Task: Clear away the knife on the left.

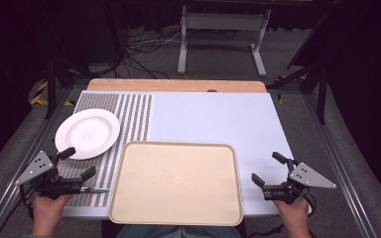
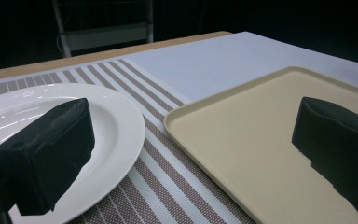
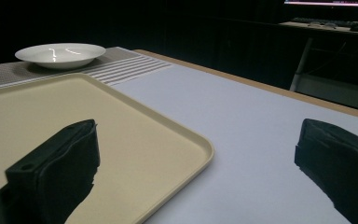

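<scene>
A round white plate [image 1: 87,133] lies on a striped placemat [image 1: 131,111] at the left of the table. Just right of it sits a large beige tray [image 1: 176,181], bare inside, at the front middle. My left gripper [image 1: 79,162] hovers open at the plate's near edge; in the left gripper view its jaws straddle the plate [image 2: 116,135] rim and the tray [image 2: 242,140] corner. Open too, my right gripper [image 1: 267,168] stays right of the tray over the white mat, with nothing between its jaws. In the right gripper view the tray [image 3: 51,112] lies at the left and the plate [image 3: 60,53] far off.
A thin silver and dark item, perhaps a knife [image 1: 95,190], lies on the placemat under my left hand. The white mat [image 1: 218,116] covers the rest of the wooden table [image 1: 176,85]. A metal stand [image 1: 223,29] and cables are on the floor behind.
</scene>
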`<state>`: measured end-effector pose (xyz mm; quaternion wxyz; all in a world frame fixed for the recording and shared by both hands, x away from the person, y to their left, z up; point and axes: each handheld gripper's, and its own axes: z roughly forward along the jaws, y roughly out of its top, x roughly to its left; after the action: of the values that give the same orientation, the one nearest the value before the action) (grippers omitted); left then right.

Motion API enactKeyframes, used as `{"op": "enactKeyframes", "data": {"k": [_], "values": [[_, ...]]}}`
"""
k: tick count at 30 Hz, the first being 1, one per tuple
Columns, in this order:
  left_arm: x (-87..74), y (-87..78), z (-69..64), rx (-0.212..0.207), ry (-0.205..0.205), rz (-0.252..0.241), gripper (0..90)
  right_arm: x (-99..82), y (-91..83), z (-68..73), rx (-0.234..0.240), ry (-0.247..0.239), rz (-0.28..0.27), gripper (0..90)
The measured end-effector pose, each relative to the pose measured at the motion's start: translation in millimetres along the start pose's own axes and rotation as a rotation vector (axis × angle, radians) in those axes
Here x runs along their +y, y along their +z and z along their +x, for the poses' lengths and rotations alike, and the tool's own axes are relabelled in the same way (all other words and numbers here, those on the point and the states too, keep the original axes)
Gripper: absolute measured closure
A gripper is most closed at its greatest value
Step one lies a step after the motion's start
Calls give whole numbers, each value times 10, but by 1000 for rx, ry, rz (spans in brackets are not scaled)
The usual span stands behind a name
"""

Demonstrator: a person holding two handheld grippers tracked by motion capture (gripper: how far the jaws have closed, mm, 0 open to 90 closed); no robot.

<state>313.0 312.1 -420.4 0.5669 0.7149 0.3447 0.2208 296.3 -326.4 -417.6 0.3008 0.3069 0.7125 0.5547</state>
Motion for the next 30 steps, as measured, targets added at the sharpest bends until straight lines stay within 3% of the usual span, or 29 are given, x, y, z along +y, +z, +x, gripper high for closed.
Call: {"op": "enactKeyframes", "data": {"k": [3, 8, 11, 14, 18, 22, 30], "values": [[63, -33, -5, -13, 24, 12, 4, -2, 8, -3, 1, 3, 1, 4], [218, -63, 36, -48, 74, 76, 10, -20, 45, -22, 8, 23, 11, 2], [319, -81, 68, -45, 137, 158, 15, -22, 47, -23, 5, 30, 12, 2], [377, -92, 84, -49, 160, 202, 16, -22, 49, -17, 7, 34, 16, 2], [458, -92, 108, -22, 235, 279, 16, -22, 63, -18, 39, 63, 15, 2], [506, -99, 154, -32, 251, 342, 16, -25, 83, -9, 48, 63, 31, 2], [567, -53, 193, -80, 306, 535, 13, -22, 72, -3, 66, 60, 14, 21]]}}
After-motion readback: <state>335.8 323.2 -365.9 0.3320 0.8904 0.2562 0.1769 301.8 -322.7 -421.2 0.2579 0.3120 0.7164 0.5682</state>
